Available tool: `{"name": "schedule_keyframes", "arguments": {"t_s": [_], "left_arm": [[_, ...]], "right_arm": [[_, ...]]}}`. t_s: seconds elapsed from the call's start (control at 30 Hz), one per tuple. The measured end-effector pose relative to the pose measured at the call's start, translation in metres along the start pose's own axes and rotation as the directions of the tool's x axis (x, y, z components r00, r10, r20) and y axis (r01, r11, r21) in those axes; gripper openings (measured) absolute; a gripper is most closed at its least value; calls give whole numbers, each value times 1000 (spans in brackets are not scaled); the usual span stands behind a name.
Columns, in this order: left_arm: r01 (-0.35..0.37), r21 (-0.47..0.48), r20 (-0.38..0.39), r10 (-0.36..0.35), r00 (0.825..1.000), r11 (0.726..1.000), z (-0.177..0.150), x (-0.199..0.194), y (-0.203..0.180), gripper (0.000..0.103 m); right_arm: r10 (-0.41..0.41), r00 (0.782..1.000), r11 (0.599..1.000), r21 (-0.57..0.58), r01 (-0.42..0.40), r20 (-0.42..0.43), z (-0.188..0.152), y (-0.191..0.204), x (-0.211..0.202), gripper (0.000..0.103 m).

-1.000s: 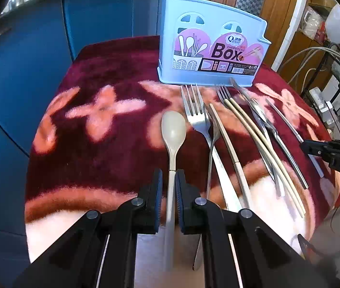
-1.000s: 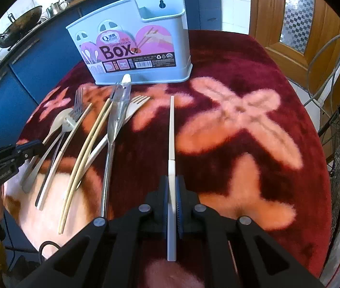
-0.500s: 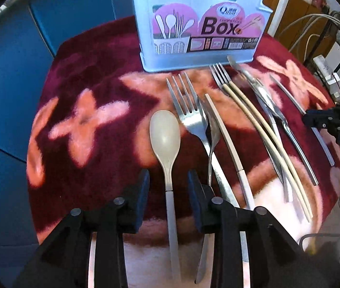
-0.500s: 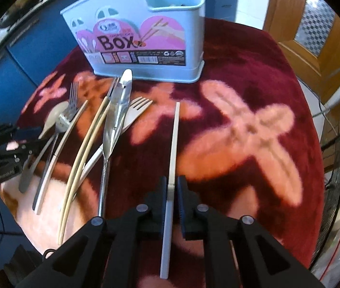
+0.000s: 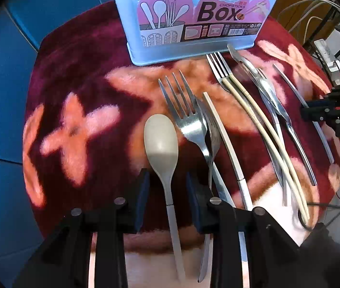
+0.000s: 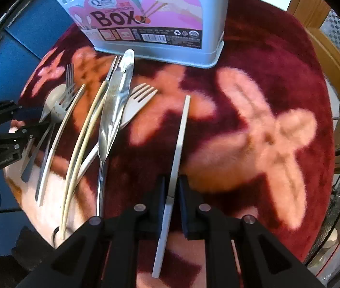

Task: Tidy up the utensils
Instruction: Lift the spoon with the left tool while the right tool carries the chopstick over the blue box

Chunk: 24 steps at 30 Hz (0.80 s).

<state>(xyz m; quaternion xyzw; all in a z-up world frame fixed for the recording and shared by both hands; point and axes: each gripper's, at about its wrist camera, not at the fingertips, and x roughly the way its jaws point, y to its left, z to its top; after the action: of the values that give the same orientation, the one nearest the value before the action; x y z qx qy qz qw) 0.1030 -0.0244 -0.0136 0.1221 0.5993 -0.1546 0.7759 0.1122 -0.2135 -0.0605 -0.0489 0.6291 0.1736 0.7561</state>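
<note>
The utensil box [image 5: 189,16] is cut off at twelve o'clock, its compartments unseen. The steel fork [image 5: 189,124] handle passes under the left gripper [image 5: 167,187], perhaps touching it.

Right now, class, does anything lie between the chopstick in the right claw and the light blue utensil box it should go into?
Nothing visible does. The right claw grips the pale two-tone chopstick, and only bare maroon flowered cloth lies between its tip and the light blue plastic utensil box. The beige fork lies off to its left.
</note>
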Motion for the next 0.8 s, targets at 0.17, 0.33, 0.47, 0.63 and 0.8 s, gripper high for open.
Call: {"name": "schedule_keyframes", "arguments": {"t_s": [0.17, 0.33, 0.47, 0.63, 0.8], "left_arm": [[25, -4, 46, -25, 999, 1000, -2, -6, 1, 16], [38, 35, 89, -41, 995, 999, -7, -12, -1, 15], [70, 43, 143, -75, 987, 997, -10, -24, 7, 14], [97, 23, 250, -100, 963, 995, -9, -49, 26, 13], [115, 2, 362, -108, 926, 993, -8, -73, 33, 12]], "right_arm": [[-3, 1000, 1000, 1, 3, 22, 2, -2, -3, 9], [-4, 996, 999, 50, -1, 93, -4, -9, -8, 7], [10, 985, 991, 131, -33, 172, -17, -13, -20, 7], [14, 944, 979, 188, -80, 329, -44, -15, -50, 7], [19, 864, 968, 208, -143, 504, -64, -14, -83, 7]]}}
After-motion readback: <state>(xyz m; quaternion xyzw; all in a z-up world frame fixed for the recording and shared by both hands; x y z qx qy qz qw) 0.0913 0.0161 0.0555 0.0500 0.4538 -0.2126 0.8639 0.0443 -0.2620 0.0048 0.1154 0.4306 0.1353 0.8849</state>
